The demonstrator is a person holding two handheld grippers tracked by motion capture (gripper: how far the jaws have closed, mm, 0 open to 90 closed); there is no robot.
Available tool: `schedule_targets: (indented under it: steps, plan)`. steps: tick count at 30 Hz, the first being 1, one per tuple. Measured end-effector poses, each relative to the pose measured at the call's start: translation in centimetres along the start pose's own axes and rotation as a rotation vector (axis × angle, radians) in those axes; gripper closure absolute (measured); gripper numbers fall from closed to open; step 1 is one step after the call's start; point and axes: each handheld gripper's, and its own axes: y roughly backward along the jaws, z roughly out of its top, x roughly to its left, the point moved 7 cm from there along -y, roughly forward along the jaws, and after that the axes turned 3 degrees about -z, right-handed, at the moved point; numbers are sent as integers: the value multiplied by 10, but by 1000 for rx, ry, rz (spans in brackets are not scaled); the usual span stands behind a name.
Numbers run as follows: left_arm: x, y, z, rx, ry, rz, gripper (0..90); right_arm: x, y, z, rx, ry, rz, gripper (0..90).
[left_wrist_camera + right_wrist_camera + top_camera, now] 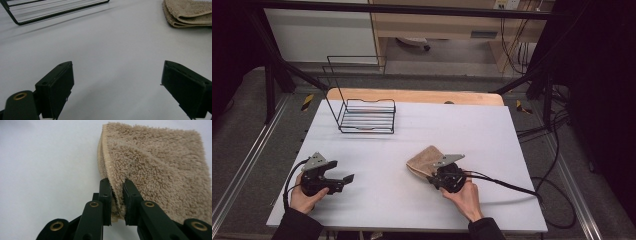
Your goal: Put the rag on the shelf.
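We are gripping the folded beige terry-cloth towel (155, 167) with the right gripper (117, 195), its jaws pinched narrow on the towel's near corner, where the stitched hem and the folded layers are bunching between the pads. The towel is lying on the white table (412, 200), right of centre and nearer the front edge than the back, with most of it flat on the surface beyond the right gripper (447, 175).

We are holding the left gripper (117, 85) with its jaws spread wide and nothing between them, hovering low near the front left corner of the table (105, 50); in the high view the left gripper (324, 177) is well apart from the towel (424, 160).

We are judging this to be the pick-up step, the grasp made and the lift beginning. The next move is likely calling for raising the towel clear and carrying it toward the back left, keeping the folds from slipping out of the pinch.

The black wire rack (364, 117) is standing near the back left corner of the table, its base empty, its tall back frame rising behind it. The rack (50, 10) is well apart from the towel (190, 12).
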Motion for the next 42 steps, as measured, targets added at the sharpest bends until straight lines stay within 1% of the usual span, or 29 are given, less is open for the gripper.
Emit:
schedule_targets:
  steps: [7,9,15,18,24,26,28,30,32,34,36,38,39,41,42]
  plan:
    - [0,0,0,2,1,2,110,19,-10,10,-23,-56,50,796]
    - [0,0,0,0,1,3,110,24,-13,14,-26,-61,54,797]
    - [1,1,0,1,1,5,110,40,-25,26,-40,-63,77,798]
    - [1,1,0,1,1,6,110,49,-30,32,-50,-73,90,798]
    - [1,1,0,2,1,5,111,64,-42,39,-46,-66,89,793]
    - [1,1,0,2,2,5,110,67,-46,39,-48,-66,96,780]
    - [1,1,0,2,2,4,110,69,-48,39,-53,-74,110,733]
    - [1,1,0,2,3,3,110,70,-47,40,-61,-66,130,647]
    - [1,0,0,1,6,4,110,72,-42,43,-86,-61,148,561]
    - [1,0,0,2,3,4,110,70,-34,47,-117,-45,129,489]
    - [1,0,0,2,5,5,110,65,-25,52,-140,-28,105,445]
    - [1,0,1,-1,8,6,110,57,-16,54,-152,-25,83,444]
    - [1,0,1,2,7,6,110,51,-13,53,-149,-22,56,447]
    - [1,0,1,2,8,7,110,37,-11,48,-138,-34,12,461]
    - [1,0,1,2,8,6,110,30,-10,43,-124,-47,-6,471]
